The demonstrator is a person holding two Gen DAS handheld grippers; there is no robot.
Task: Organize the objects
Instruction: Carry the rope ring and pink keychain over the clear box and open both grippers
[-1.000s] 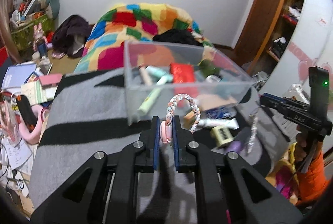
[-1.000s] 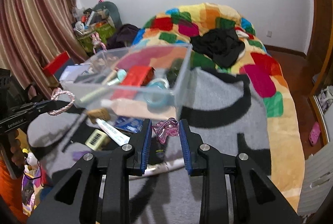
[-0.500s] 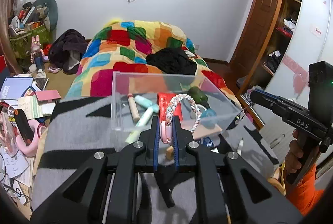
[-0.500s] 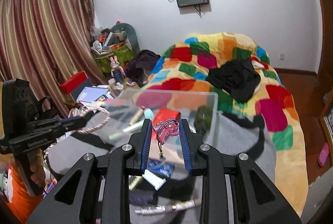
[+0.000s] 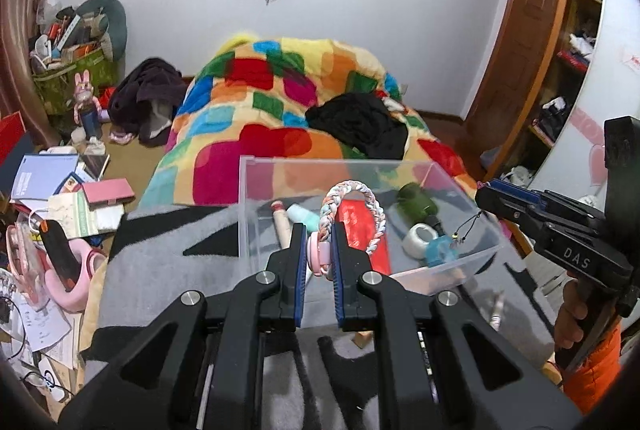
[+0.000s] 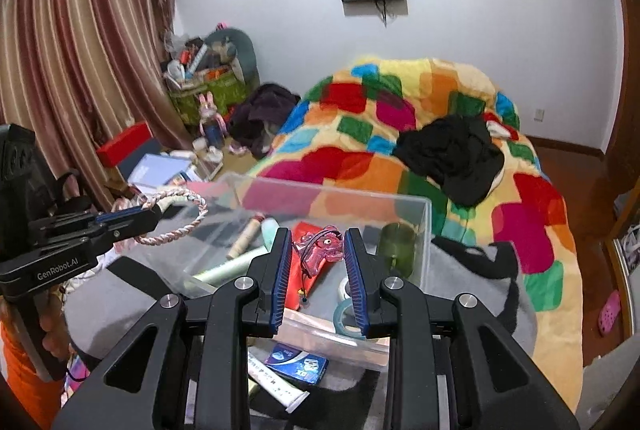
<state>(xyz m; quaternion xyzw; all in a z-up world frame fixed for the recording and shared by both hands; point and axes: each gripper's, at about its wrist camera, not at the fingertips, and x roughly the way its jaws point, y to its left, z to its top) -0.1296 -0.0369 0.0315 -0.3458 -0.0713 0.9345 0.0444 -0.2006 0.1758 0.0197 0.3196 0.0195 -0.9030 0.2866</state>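
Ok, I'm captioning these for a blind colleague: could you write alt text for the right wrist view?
The right tool grips a pink translucent charm above a clear plastic box already holding tubes, tape and a red packet. At left, the left tool holds a braided cord loop near the box, with a colourful patchwork quilt behind.

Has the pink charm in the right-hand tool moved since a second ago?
Yes. The pink charm, clamped in the right gripper, has risen and gone forward: earlier it hung before the clear box's near wall, now above its open top.
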